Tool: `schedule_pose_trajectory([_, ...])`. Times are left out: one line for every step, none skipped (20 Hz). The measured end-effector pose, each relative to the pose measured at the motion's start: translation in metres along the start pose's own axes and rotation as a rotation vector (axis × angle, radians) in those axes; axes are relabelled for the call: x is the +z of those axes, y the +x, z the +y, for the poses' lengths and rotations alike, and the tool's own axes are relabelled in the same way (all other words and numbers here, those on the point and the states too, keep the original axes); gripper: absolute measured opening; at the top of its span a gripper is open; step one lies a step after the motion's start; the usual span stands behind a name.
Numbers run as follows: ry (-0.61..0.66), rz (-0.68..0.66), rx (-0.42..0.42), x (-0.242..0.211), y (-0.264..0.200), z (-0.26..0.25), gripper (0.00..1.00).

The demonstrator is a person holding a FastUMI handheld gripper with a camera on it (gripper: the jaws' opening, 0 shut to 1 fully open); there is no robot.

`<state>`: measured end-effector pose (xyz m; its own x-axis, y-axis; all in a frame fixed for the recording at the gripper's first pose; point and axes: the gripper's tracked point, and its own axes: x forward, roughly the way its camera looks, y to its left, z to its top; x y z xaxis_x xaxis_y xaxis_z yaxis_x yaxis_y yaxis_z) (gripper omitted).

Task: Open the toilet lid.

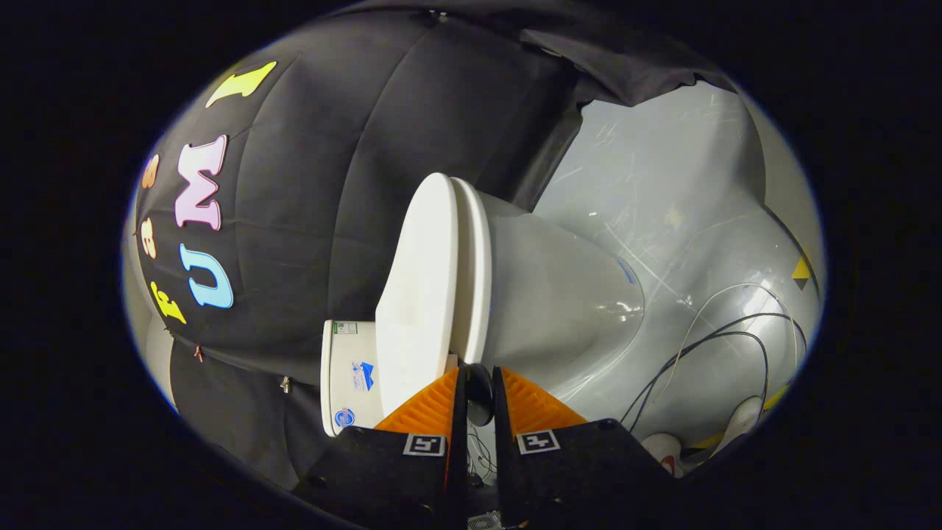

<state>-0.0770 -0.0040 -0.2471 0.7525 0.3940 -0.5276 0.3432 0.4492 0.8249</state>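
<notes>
The gripper (477,383) has its jaws narrowed to a slim gap around a small dark knob (480,394), contact unclear. Just beyond its fingers, the glossy white plastic toilet lid (419,294) lies shut against the white seat (475,272).

grey floor (662,184), loose cables (736,346), shoes (666,449)

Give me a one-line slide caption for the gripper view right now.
Claw nearly closed, fingers just short of the closed toilet lid, bowl and floor cables beyond.
</notes>
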Motion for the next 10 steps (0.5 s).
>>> schedule_pose_trajectory([0.034,-0.026,0.025,0.002,0.014,-0.004,0.21])
schedule_pose_trajectory([0.05,-0.013,0.027,0.007,-0.005,-0.002,0.14])
schedule_pose_trajectory([0.045,-0.007,0.035,0.004,-0.003,0.003,0.07])
schedule_pose_trajectory([0.055,-0.006,0.04,0.004,-0.003,0.005,0.08])
schedule_pose_trajectory([0.064,0.001,0.04,0.003,-0.003,0.003,0.08])
schedule_pose_trajectory([0.064,0.004,0.043,0.005,-0.002,0.003,0.08])
schedule_pose_trajectory([0.061,0.0,0.046,0.007,-0.003,0.004,0.08])
schedule_pose_trajectory([0.047,-0.002,0.047,0.007,-0.004,0.006,0.05])
schedule_pose_trajectory([0.025,0.006,0.042,0.004,-0.005,0.005,0.05])
schedule_pose_trajectory([0.012,0.001,0.033,0.004,-0.004,0.005,0.05])
